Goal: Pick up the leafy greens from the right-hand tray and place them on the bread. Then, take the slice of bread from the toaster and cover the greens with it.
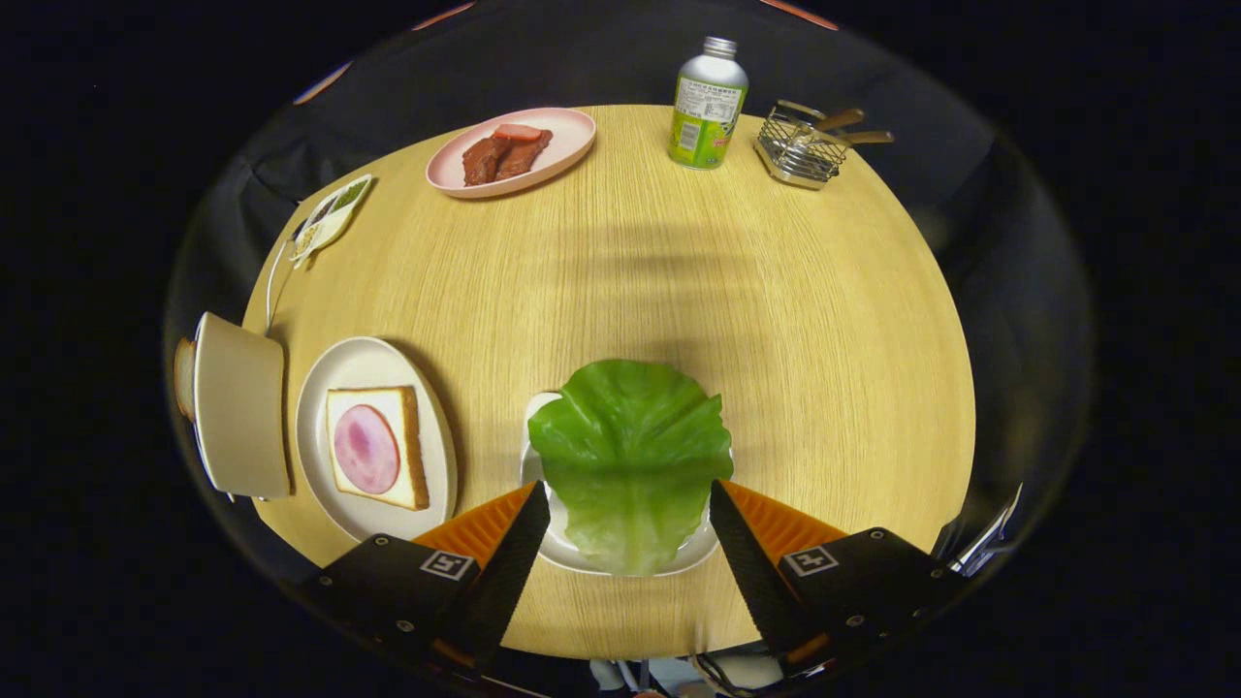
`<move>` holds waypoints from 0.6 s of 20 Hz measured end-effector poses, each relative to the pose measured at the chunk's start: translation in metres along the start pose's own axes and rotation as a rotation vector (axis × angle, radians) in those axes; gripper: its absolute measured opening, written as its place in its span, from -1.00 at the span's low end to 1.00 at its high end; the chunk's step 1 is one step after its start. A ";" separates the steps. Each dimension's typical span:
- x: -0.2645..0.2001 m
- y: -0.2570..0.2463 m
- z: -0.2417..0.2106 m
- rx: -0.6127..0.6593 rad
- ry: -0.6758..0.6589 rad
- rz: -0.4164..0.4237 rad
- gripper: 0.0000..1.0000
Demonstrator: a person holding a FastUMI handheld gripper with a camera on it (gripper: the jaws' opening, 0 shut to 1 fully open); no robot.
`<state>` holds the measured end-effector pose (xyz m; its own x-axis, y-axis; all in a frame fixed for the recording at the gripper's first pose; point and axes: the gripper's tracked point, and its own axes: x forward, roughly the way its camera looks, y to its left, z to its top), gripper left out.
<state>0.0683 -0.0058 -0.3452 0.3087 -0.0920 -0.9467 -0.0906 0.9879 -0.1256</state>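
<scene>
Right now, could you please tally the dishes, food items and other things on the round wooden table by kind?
Dishes: 3 (white plate, white tray, pink oval plate)
Food: 4 (bread slice with ham, green lettuce leaf, red meat, toaster's bread slice)
Other: 4 (cream toaster, metal bottle, wire basket, seasoning tray)
Total: 11

The open gripper straddles the leaf.

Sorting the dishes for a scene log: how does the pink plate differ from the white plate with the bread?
The pink oval plate lies at the table's far side, holding reddish-brown meat pieces. The round white plate lies near the open tool, beside the toaster, holding a bread slice topped with ham. Both rest flat on the wooden table.
</scene>
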 end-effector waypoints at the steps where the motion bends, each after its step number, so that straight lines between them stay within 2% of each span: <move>1: 0.004 0.001 -0.002 0.004 0.013 0.005 1.00; 9: 0.037 0.009 -0.015 0.063 0.094 0.054 0.97; 12: 0.042 0.007 -0.017 0.062 0.100 0.045 0.78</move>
<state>0.0645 -0.0052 -0.3909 0.2096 -0.0564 -0.9762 -0.0426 0.9969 -0.0667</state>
